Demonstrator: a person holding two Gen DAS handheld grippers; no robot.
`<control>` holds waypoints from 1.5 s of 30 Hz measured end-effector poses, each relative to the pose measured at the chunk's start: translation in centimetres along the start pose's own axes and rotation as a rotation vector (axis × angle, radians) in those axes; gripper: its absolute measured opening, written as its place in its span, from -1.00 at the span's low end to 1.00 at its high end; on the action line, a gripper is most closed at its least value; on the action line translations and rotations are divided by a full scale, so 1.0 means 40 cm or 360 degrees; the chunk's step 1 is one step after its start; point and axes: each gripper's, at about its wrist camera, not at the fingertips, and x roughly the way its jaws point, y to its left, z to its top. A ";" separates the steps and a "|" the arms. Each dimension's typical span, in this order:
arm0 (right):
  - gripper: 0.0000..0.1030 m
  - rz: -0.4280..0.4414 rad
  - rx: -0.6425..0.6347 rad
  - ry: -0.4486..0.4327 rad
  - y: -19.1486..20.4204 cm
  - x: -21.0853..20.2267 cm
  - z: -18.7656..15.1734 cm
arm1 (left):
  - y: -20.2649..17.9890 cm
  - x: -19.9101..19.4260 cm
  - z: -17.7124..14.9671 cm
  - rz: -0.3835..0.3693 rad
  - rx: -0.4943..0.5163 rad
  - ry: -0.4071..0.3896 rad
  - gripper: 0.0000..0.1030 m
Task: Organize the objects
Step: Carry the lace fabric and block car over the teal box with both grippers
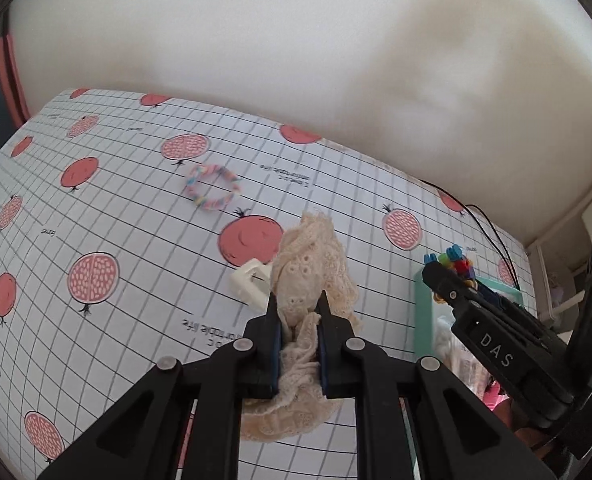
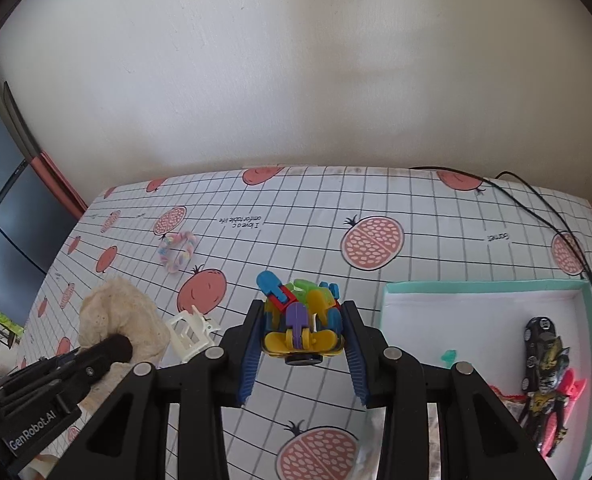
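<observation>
We are mid-carry with both hands loaded. Our left gripper (image 1: 298, 312) has its jaws closed almost together on the cream lace cloth (image 1: 316, 264), which bunches up between the pads and spills out above and below them; whether it has cleared the table (image 1: 135, 216) entirely we cannot tell. Our right gripper (image 2: 302, 332) is closed to a middling width around the colourful block toy (image 2: 300, 320), the ribbed blue pads pressed against its two sides.

The mint-edged box (image 2: 484, 286) sits to the right of the toy and already holds a black toy car (image 2: 538, 334), a dark robot figure (image 2: 548, 396) and some pink pieces. So we judge the step in hand to be bringing these two items over to the box — neither is inside it yet.

Next, the right hand needs to travel right, clear the near wall, and open over the bare white floor of the box, away from the figure. The cloth follows, and being soft, may cling to the pads on release.

Left on the table are the white hair clip (image 2: 189, 334), just beside the cloth, and the pastel braided ring (image 1: 212, 190), farther back — both still to collect.
</observation>
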 end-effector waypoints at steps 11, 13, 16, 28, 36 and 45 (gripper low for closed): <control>-0.23 -0.0138 0.0102 -0.0054 -0.174 -0.087 0.006 | -0.133 0.046 -0.025 -0.0182 0.0066 0.0079 -0.72; -0.23 -0.0152 0.0130 -0.0059 -0.211 -0.103 0.005 | -0.170 0.055 -0.027 -0.0216 0.0089 0.0091 -0.72; -0.23 -0.0192 0.0158 -0.0074 -0.262 -0.126 0.002 | -0.234 0.061 -0.027 -0.0265 0.0133 0.0091 -0.72; -0.23 -0.0238 0.0313 -0.0152 -0.426 -0.207 -0.023 | -0.464 0.069 -0.003 -0.0430 0.0296 0.0086 -0.72; -0.23 -0.0259 0.0349 -0.0104 -0.473 -0.194 -0.045 | -0.531 0.138 -0.009 -0.0411 0.0325 0.0096 -0.72; -0.23 -0.0271 0.0380 -0.0004 -0.500 -0.132 -0.074 | -0.535 0.237 -0.029 -0.0349 0.0305 0.0142 -0.72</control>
